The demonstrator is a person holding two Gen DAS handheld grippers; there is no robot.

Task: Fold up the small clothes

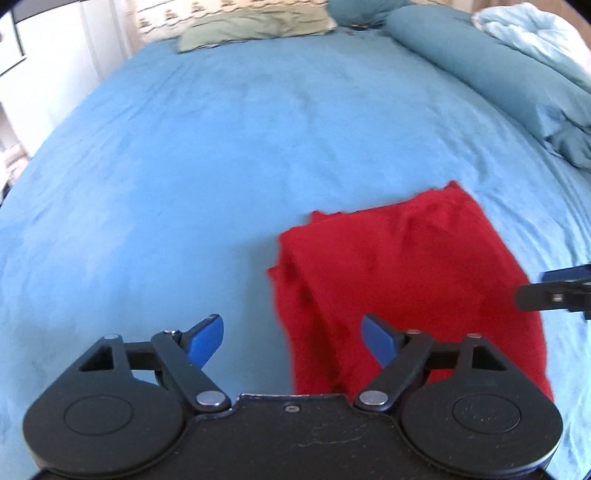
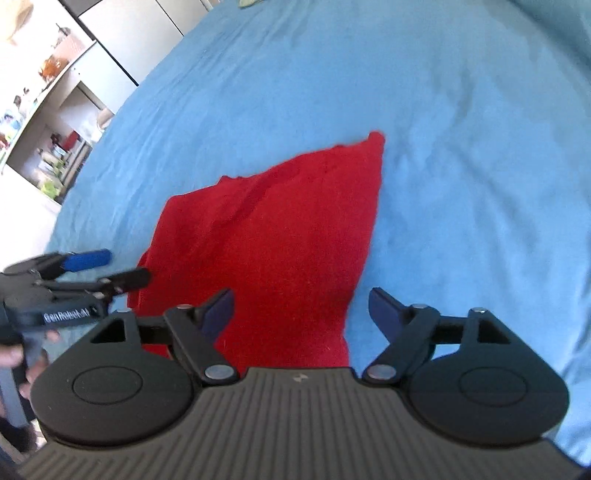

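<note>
Blue bed (image 1: 184, 166), red garment (image 1: 406, 277) beyond open jaws

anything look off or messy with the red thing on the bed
Slightly. The red garment lies folded on the blue sheet, but its far edge is uneven, one corner poking out, and layers on its left side don't line up. No damage visible.

Wide bed with a lightly creased blue sheet (image 1: 207, 147) is filling both views. Flat olive-green pillow (image 1: 255, 26) is lying at its far end, rolled teal duvet (image 1: 480, 62) and pale blue blanket (image 1: 532, 33) are running along one side. White open shelving (image 2: 48, 110) holding blurred clutter is standing beside it. Daylight is washing everything.
</note>
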